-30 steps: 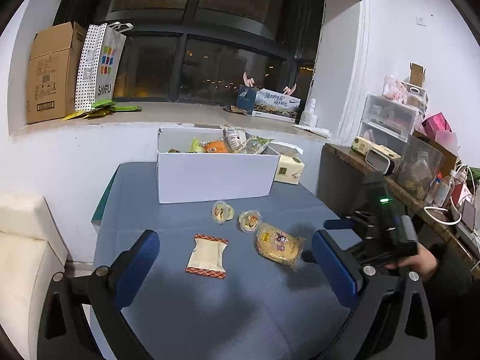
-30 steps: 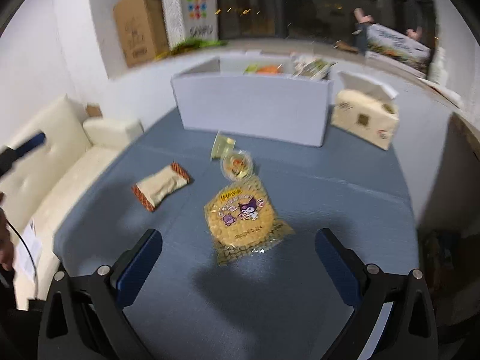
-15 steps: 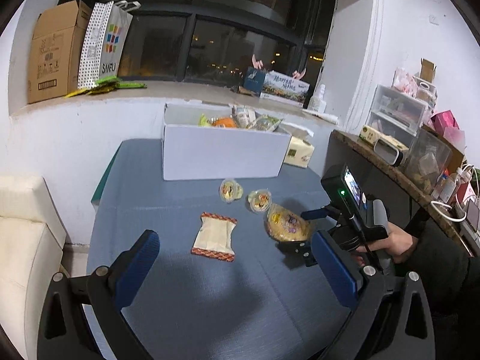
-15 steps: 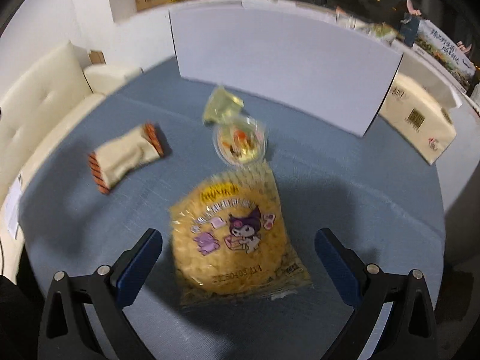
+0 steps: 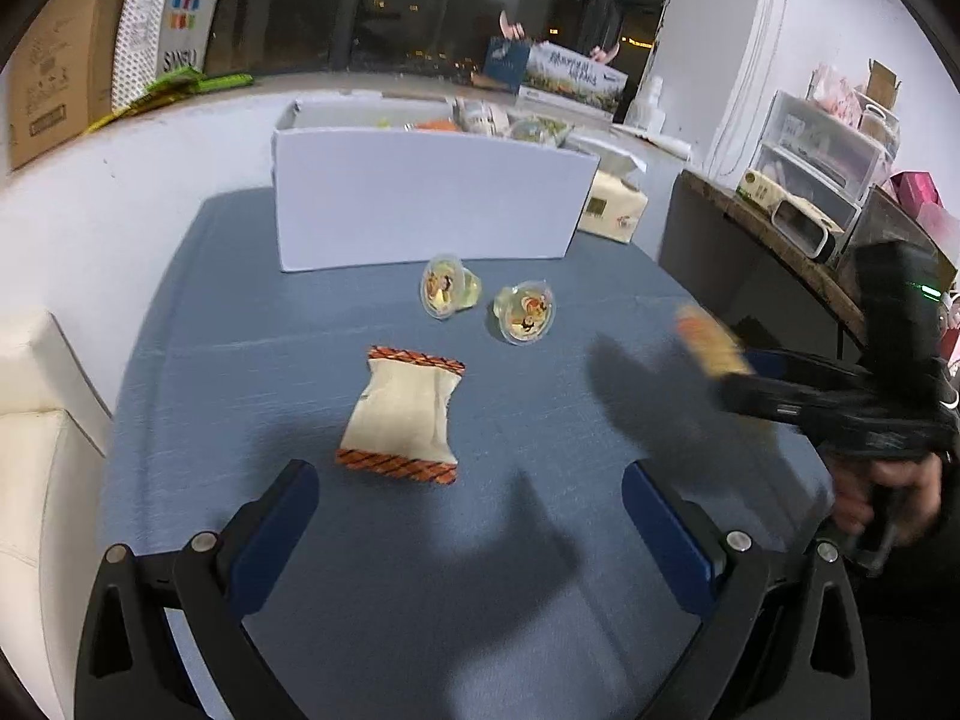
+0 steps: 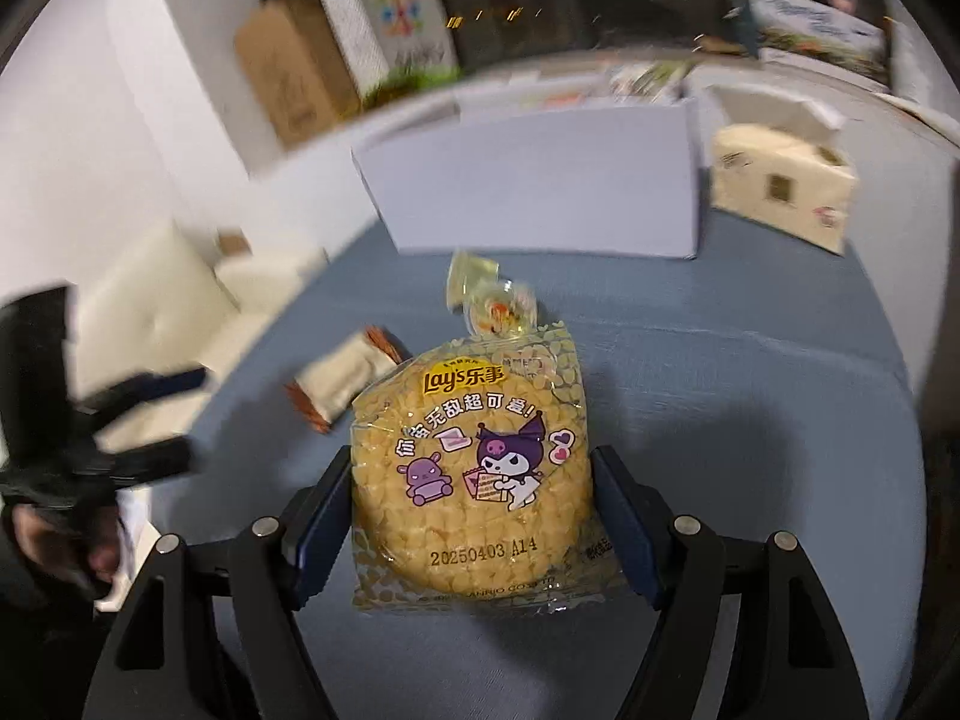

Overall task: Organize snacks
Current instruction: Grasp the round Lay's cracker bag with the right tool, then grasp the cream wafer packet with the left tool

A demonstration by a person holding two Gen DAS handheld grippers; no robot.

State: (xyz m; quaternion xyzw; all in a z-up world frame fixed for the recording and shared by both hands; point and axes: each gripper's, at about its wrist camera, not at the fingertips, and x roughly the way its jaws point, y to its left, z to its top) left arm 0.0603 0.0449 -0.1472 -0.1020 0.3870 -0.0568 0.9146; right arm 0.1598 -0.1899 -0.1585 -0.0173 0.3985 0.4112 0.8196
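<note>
My right gripper (image 6: pixel 471 507) is shut on a yellow Lay's snack bag (image 6: pixel 474 468) and holds it above the blue table; the bag also shows blurred in the left wrist view (image 5: pixel 711 342). My left gripper (image 5: pixel 468 516) is open and empty, just in front of a cream packet with orange ends (image 5: pixel 405 414). Two jelly cups (image 5: pixel 447 288) (image 5: pixel 525 312) lie behind the packet. A white box (image 5: pixel 420 204) holding several snacks stands at the back of the table.
A tissue box (image 5: pixel 618 207) stands to the right of the white box. A dark side table with storage bins (image 5: pixel 822 174) is at the right. A cream sofa (image 5: pixel 36 420) is at the left. A window ledge with a cardboard box (image 5: pixel 48 72) lies behind.
My right gripper closed on the Lay's bag and lifted it off the table. My left gripper moved forward toward the cream packet.
</note>
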